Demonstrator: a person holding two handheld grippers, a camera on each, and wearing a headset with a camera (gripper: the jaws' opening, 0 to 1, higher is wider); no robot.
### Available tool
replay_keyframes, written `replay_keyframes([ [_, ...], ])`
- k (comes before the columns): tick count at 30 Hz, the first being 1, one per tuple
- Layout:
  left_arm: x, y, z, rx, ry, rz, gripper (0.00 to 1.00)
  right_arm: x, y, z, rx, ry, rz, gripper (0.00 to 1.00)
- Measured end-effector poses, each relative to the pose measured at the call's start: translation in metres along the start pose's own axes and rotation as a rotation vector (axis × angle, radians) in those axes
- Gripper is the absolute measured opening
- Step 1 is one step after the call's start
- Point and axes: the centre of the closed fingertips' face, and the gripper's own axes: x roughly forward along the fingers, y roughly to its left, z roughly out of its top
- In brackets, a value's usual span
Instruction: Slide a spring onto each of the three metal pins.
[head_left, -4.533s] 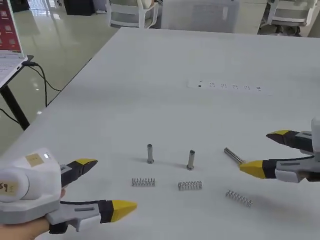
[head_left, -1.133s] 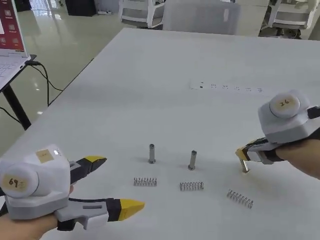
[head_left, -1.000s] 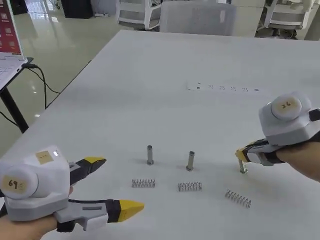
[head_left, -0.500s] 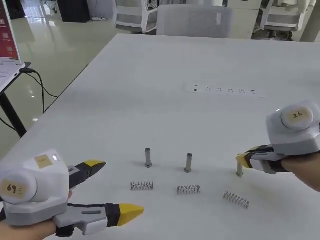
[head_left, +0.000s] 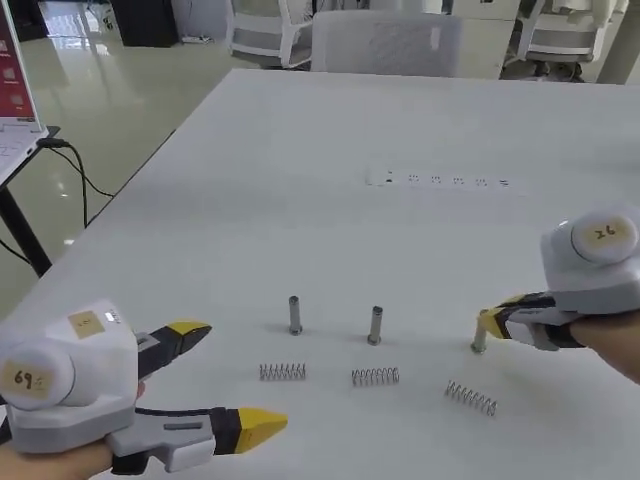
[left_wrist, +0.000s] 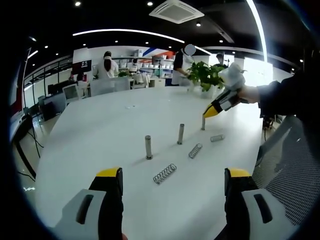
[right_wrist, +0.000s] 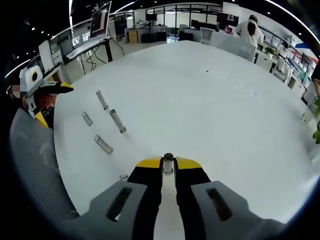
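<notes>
Right gripper (head_left: 487, 322) right of the middle pin (head_left: 375, 325), jaws clenched on the third pin (head_left: 479, 343), upright on the desk (head_left: 350, 230), three springs (head_left: 375, 376) just before the middle pin, left gripper (head_left: 228, 375) leftward, jaws released.

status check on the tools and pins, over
Right tool shut on third pin, upright. Left tool open. Three springs loose, none on pins. Nothing in the way.

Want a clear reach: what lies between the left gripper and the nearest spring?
Nothing: in the head view, just bare table separates the open left gripper from the leftmost spring; the left gripper view agrees.
</notes>
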Motion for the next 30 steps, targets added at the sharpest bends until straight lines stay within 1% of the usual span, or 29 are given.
replay_keyframes([
  [8, 0.000, -0.001, 0.001, 0.000, -0.002, -0.002, 0.82, -0.002, 0.001, -0.005, -0.005, 0.015, 0.001, 0.11],
  [13, -0.001, -0.002, 0.001, -0.001, -0.003, -0.001, 0.82, -0.003, 0.001, -0.005, -0.012, 0.015, 0.003, 0.12],
  [23, 0.000, -0.003, 0.002, 0.001, -0.006, -0.003, 0.82, -0.006, 0.002, -0.002, -0.011, -0.003, 0.007, 0.16],
  [30, 0.000, -0.004, 0.003, 0.002, -0.008, -0.004, 0.82, -0.015, 0.002, -0.006, -0.012, -0.023, -0.004, 0.19],
])
